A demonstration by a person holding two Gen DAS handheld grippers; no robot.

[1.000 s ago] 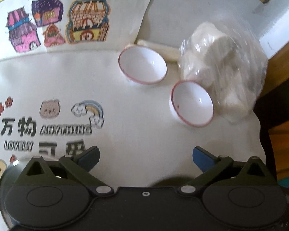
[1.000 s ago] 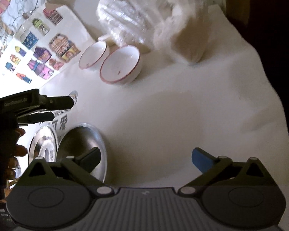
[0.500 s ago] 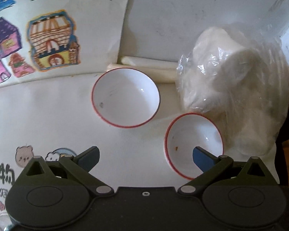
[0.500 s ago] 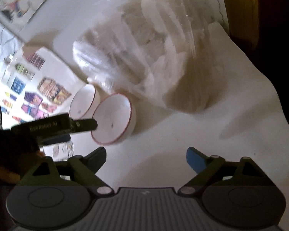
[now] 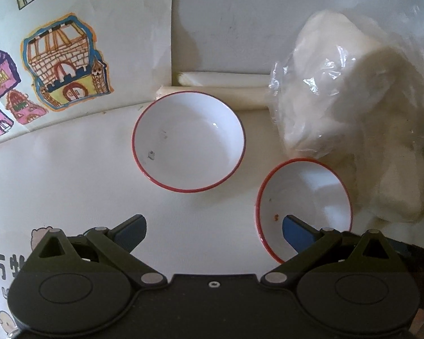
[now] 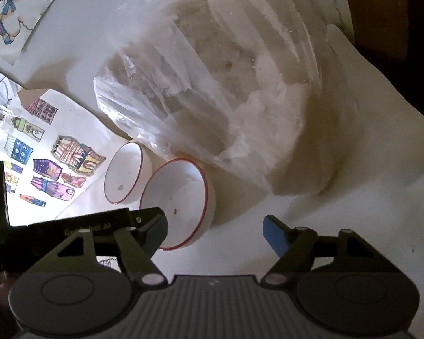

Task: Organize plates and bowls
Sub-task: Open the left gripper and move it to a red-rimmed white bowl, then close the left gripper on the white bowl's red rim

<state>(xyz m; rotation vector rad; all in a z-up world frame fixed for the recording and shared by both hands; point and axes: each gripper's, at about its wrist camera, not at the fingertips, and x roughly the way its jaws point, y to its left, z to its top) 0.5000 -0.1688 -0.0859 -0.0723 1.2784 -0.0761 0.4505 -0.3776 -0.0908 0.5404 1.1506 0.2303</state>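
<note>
Both tools, the left tool [image 5: 213, 227] and right tool [image 6: 213, 233], were spread apart and empty. Ahead of the left tool sat one bowl [image 5: 188, 141]; a second bowl [image 5: 304, 206] lay at its right finger, unstacked. Sorting appeared barely begun.

bowls [image 5: 188, 144]: white, red rims | tablecloth [image 5: 70, 175]: white, cartoon prints | house drawings [image 5: 66, 59]: orange, yellow, purple, pink | fingertips [image 5: 295, 233]: blue

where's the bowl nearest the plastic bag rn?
Left wrist view, lower right: the red-rimmed bowl sits against the plastic bag, right of the second bowl.
</note>
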